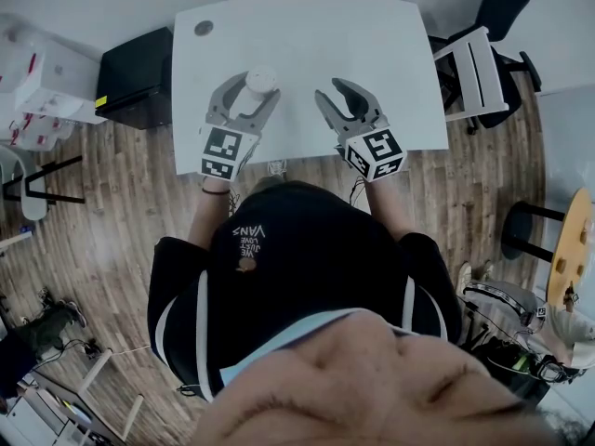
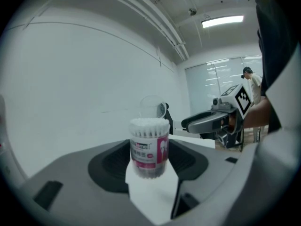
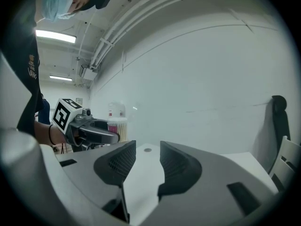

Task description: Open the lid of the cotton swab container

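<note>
1. Cotton swab container point(image 2: 149, 149) stands left of centre on the white table point(image 1: 307, 35), its clear lid point(image 2: 151, 106) tipped up.
2. Left gripper point(image 1: 249, 96) is clamped on it.
3. Right gripper point(image 3: 148, 147), over the table's right of centre, has its jaws parted and empty.

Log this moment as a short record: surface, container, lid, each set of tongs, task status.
surface: white table
container: swab container, upright on the table
lid: clear lid tipped up behind the swabs, which are exposed
left tongs: left tongs closed on the container's sides
right tongs: right tongs with jaws apart, nothing between them, to the container's right and clear of it
task status: lid looks already open
</note>
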Demonstrator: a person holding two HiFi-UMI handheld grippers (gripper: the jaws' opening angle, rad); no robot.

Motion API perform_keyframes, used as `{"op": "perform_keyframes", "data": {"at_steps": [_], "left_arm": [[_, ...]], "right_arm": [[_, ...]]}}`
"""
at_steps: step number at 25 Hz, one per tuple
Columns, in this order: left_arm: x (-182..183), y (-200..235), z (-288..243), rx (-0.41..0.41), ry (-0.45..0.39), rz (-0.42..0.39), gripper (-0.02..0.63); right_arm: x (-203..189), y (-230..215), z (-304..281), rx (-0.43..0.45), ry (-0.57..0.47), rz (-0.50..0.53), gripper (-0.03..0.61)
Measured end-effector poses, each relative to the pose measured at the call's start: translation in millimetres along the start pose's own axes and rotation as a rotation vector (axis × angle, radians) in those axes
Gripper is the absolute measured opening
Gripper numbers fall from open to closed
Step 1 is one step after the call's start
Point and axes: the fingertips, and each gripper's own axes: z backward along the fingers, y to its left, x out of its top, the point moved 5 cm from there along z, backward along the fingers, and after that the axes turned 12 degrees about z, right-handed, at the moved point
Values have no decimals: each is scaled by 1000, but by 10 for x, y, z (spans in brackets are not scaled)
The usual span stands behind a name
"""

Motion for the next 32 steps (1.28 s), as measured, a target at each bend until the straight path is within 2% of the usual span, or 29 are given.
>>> {"op": "perform_keyframes", "data": {"at_steps": [11, 20, 32], "left_arm": [[21, 20, -7, 2, -9, 19, 259], [9, 46, 16, 7, -10, 29, 259], [10, 95, 20, 9, -5, 36, 259]], "right_arm": [[-10, -10, -26, 26, 0, -5, 51], [-21, 5, -62, 36, 7, -7, 18], [-42, -17, -125, 31, 30, -6, 12]]}}
